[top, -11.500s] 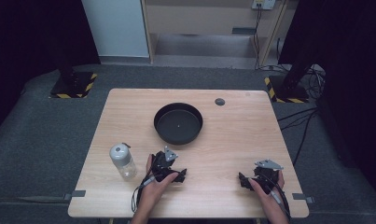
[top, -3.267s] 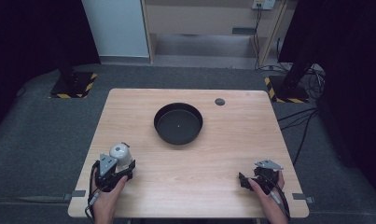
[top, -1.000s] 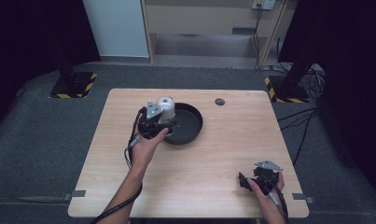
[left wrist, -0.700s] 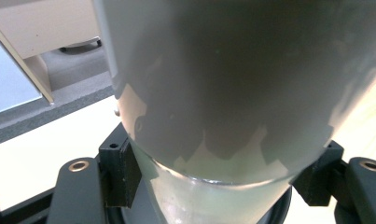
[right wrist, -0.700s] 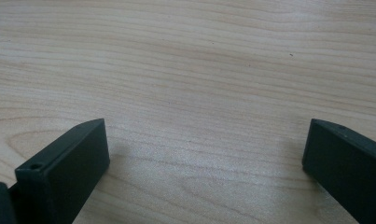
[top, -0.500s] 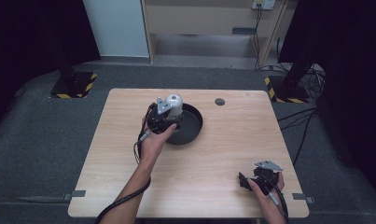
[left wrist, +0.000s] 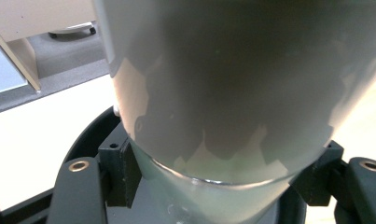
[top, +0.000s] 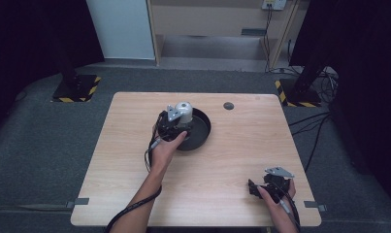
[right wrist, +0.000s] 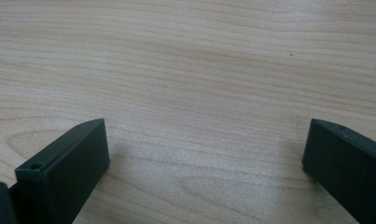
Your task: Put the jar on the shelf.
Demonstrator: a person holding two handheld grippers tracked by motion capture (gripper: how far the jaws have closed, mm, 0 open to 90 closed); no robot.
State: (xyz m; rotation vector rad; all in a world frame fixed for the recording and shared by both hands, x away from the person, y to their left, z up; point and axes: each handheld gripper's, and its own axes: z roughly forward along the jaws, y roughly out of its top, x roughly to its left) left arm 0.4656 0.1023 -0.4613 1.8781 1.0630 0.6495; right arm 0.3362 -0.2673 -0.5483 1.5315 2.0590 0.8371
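left gripper (top: 176, 127): fingers (left wrist: 120, 170) clamped on either side of the clear bottle (left wrist: 223, 93) | bottle: over the left part of the black pan (top: 203, 131), table (top: 232, 160) centre-far | right gripper (top: 261, 190): fingers (right wrist: 64, 168) spread, nothing between, near-right

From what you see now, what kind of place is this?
Probably a lab or recording studio: one bare wooden table on grey carpet, dark curtains at both sides, and hazard-striped stand bases.

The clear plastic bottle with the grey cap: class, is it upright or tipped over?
Upright. The clear plastic bottle stands cap-up, clamped in the left gripper over the black round pan.
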